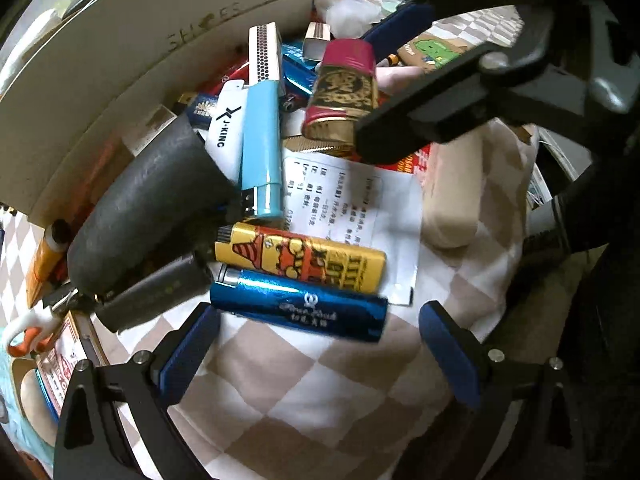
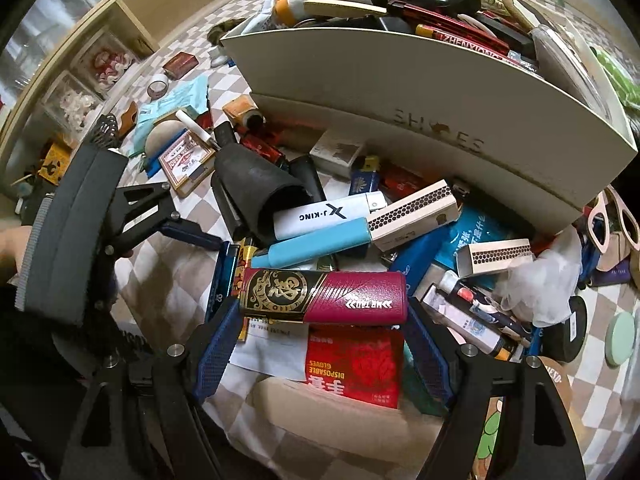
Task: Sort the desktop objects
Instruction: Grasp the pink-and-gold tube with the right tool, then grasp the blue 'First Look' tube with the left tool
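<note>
A pile of lighters and small boxes lies on a checked cloth beside a white shoe box [image 2: 420,92]. My right gripper [image 2: 320,326] is shut on a crimson and gold lighter [image 2: 324,296], which spans its blue pads; the lighter also shows in the left wrist view [image 1: 344,92]. My left gripper [image 1: 316,356] is open just in front of a shiny blue lighter [image 1: 298,306], which lies on the cloth next to a yellow lighter [image 1: 300,258]. A light blue lighter [image 1: 260,144] and a white J-KING lighter [image 1: 226,132] lie behind them.
A black tube [image 1: 152,200] lies at the left of the pile. A white paper slip [image 1: 352,208], a beige case [image 1: 452,196], a red glove packet [image 2: 354,364] and matchboxes [image 2: 412,216] lie around. The shoe box is full of items. Playing cards [image 2: 186,160] lie left.
</note>
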### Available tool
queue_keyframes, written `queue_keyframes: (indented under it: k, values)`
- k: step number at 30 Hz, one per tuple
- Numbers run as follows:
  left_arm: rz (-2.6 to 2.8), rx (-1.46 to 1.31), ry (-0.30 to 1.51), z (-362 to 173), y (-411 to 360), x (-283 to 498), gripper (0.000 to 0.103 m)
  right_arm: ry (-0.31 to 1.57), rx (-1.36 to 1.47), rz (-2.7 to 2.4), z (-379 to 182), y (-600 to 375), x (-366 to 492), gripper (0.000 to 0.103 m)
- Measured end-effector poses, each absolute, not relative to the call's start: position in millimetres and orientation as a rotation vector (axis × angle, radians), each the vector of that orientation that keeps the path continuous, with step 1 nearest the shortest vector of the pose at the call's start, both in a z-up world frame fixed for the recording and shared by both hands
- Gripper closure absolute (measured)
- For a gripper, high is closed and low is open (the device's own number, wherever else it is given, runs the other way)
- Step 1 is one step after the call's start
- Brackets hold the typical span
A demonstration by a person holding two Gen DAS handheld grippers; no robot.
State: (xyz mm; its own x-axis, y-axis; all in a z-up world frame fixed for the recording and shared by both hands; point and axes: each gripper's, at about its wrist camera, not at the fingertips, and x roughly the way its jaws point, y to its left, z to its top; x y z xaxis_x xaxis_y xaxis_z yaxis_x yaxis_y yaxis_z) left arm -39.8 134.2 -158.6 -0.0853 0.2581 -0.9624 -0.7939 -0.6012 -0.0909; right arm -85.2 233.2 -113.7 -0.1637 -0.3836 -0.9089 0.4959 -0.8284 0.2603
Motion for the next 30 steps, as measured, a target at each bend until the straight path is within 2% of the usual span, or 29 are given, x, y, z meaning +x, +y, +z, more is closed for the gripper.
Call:
queue_keyframes:
  k: [20,30]
  values:
    - [1.747,-1.424,0.565,-140.4,139.3,-57.9,0.002,0.1,1.558,-2.019,-111.7,231.5,-92.5,0.023]
    - [1.637,-1.429,0.591,-139.4,155.3,-39.8,0.002,0.079,1.567,-2.019,-110.6,237.5,-95.6,0.023]
